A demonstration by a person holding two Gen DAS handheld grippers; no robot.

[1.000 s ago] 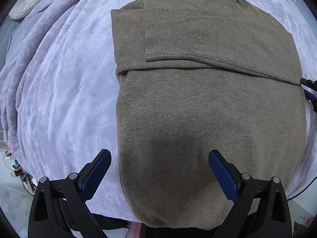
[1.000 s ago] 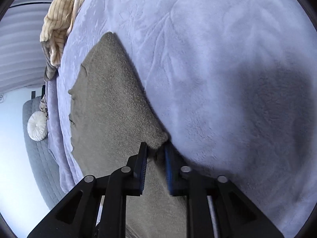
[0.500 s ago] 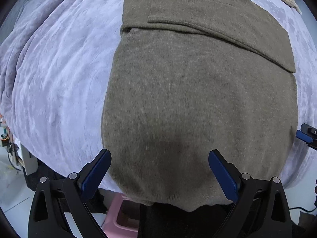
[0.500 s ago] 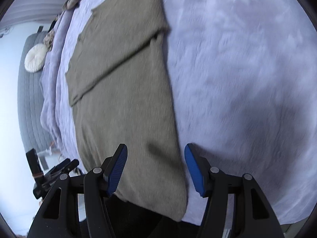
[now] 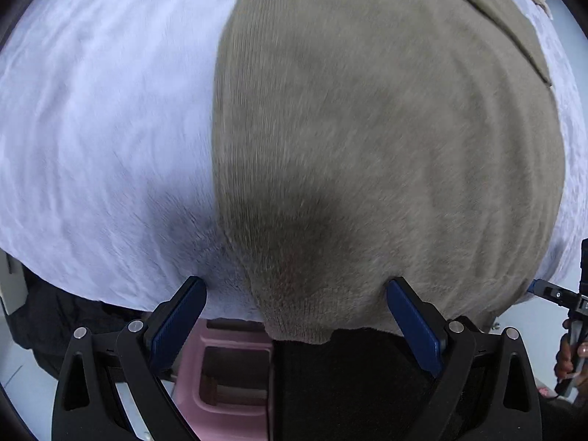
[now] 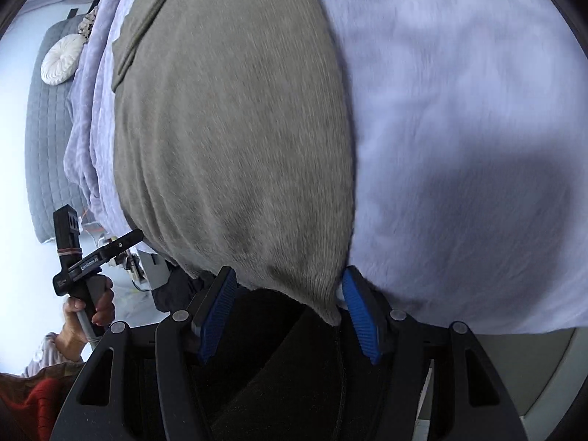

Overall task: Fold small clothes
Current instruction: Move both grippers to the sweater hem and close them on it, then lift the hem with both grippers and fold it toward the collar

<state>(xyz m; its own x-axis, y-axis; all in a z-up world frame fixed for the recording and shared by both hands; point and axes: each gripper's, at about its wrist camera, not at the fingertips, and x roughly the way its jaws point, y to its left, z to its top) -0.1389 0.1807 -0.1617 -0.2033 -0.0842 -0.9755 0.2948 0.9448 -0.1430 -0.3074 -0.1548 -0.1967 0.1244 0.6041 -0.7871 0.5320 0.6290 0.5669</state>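
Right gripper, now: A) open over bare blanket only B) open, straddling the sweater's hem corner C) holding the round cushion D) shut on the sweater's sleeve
B: the right gripper has its blue pads apart, with the sweater hem corner hanging between them, unpinched.

Bed (image 5: 92, 117) covered by a pale lavender fleece blanket (image 6: 459, 110). Spread flat on that blanket, an olive-brown knit sweater (image 5: 386, 128), hem reaching the near edge and hanging slightly over. Far off, near the bed's other end, a round white cushion (image 6: 60, 59).
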